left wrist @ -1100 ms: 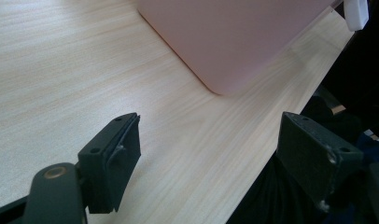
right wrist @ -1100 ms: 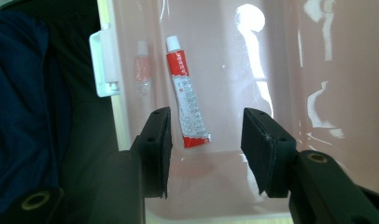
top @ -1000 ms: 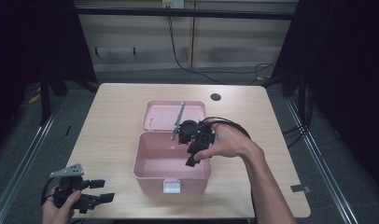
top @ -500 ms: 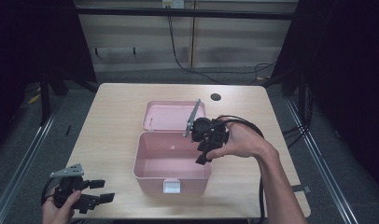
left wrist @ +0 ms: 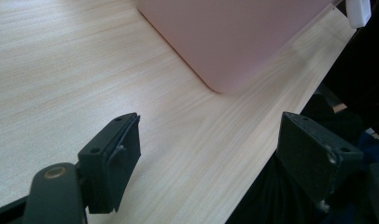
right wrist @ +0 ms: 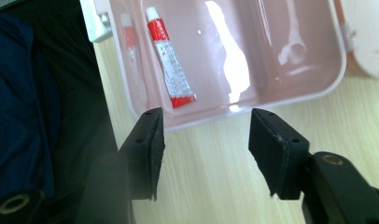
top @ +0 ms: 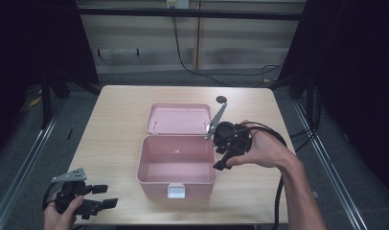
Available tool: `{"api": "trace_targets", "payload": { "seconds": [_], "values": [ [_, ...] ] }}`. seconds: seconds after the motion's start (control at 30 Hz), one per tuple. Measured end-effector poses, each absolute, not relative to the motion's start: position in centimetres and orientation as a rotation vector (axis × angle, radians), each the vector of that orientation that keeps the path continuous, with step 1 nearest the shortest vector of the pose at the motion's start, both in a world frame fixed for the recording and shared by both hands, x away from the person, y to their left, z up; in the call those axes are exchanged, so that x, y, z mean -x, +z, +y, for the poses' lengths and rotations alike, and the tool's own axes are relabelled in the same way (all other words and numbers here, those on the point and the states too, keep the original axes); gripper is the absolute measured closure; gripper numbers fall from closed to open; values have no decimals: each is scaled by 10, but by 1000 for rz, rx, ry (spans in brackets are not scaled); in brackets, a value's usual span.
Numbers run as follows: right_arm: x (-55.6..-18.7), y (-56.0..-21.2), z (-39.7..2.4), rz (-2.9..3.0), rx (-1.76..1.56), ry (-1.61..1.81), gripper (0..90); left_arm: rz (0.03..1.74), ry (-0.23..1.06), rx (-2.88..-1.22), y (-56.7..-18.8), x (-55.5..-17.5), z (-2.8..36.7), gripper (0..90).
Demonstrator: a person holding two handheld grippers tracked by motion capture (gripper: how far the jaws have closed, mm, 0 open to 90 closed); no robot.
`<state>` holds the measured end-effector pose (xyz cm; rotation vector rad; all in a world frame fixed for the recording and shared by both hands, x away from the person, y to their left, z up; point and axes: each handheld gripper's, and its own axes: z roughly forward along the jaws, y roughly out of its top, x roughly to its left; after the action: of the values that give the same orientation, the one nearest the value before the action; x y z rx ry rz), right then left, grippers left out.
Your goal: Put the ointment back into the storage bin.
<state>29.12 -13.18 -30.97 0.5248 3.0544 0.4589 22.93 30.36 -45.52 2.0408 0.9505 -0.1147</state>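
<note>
Open pink box (top: 176,165) just left of right gripper (top: 220,149), jaws apart, red-and-white tube (right wrist: 170,58) inside box, left gripper (top: 104,196) spread empty near box's front-left, wooden table (top: 111,124), dark room

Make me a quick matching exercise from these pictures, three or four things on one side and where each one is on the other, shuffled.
Things:
1. red and white tube
2. pink box lid
3. left gripper
4. right gripper

Places:
A. near the table's front left corner
B. lying open behind the box
C. beside the box's right wall
D. inside the pink box

Pairs: 1-D, 2-B, 3-A, 4-C
</note>
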Motion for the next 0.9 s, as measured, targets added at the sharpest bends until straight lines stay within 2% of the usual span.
{"api": "trace_targets", "payload": {
  "seconds": [0.3, 0.9],
  "values": [
    [-283, -321, -153, 3030, -623, 506, 418, 952, -116, -2037, -455, -229, 303, 215],
    [-271, -375, -178, 3018, -749, 542, 386, 950, -111, -2042, -455, -229, 303, 215]
  ]
}}
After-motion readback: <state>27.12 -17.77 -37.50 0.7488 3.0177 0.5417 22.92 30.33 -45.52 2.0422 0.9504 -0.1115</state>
